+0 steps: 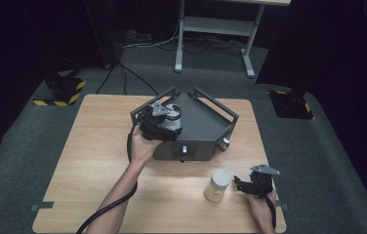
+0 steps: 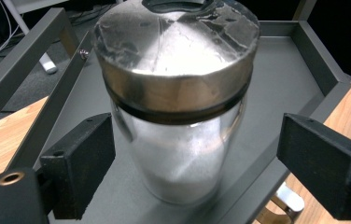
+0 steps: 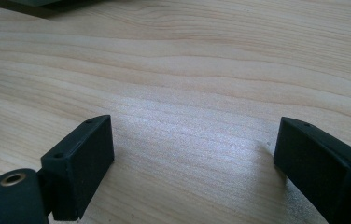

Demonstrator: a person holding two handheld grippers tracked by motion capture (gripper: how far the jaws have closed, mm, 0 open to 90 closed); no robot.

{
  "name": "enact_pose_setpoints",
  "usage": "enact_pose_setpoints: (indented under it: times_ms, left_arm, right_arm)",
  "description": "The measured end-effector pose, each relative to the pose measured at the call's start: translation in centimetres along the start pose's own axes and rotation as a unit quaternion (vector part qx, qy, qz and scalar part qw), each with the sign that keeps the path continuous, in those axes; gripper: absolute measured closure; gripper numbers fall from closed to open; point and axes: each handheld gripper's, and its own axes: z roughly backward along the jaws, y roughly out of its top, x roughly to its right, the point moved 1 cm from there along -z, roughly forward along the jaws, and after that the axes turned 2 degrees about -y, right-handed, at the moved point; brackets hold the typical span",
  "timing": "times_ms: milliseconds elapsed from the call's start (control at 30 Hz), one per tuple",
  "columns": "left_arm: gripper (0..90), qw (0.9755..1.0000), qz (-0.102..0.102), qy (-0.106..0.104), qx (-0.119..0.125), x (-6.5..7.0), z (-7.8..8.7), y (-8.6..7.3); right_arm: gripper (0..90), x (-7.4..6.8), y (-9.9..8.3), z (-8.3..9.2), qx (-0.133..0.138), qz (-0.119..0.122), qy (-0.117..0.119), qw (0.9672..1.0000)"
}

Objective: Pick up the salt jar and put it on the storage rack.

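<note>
A glass jar with a brushed metal lid is seen standing upright on the floor of a dark grey, angular metal tray set toward the far side of a light wooden worktop. The jar is framed between the two black jaws of the left tongs, which are held released: in the left gripper view a clear gap is shown on either side of the glass, and neither pad is pressed against it. A pale, powdery filling is visible through the lower part of the jar. In the high view the left tongs are held by the person's left hand over the tray's near left corner, with the cable trailed back along the forearm.

A second jar, cream-coloured with a pale lid, is seen standing upright on the bare worktop in front of the tray, well apart from the first. Just beside it, to its right, the right tongs are held low over the wood near the worktop's near right corner. Their jaws are shown wide apart in the right gripper view, with nothing but wood grain between them.
</note>
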Motion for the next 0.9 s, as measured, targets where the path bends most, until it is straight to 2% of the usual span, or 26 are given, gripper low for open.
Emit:
enact_pose_setpoints:
  times_ms: [200,600,900]
  left_arm:
    - [11.2,0.9999,0.008,-0.003,0.006,-0.1,0.8,-0.9]
    - [10.8,0.9998,0.004,-0.006,0.016,0.5,3.4,-3.3]
    - [10.6,0.9999,-0.002,-0.006,0.009,1.2,4.9,-5.1]
  right_arm:
    - [11.8,0.0,0.0,0.0,0.0,0.0,0.0,1.0]
    - [11.8,0.0,0.0,0.0,0.0,0.0,0.0,1.0]
    - [11.8,0.0,0.0,0.0,0.0,0.0,0.0,1.0]
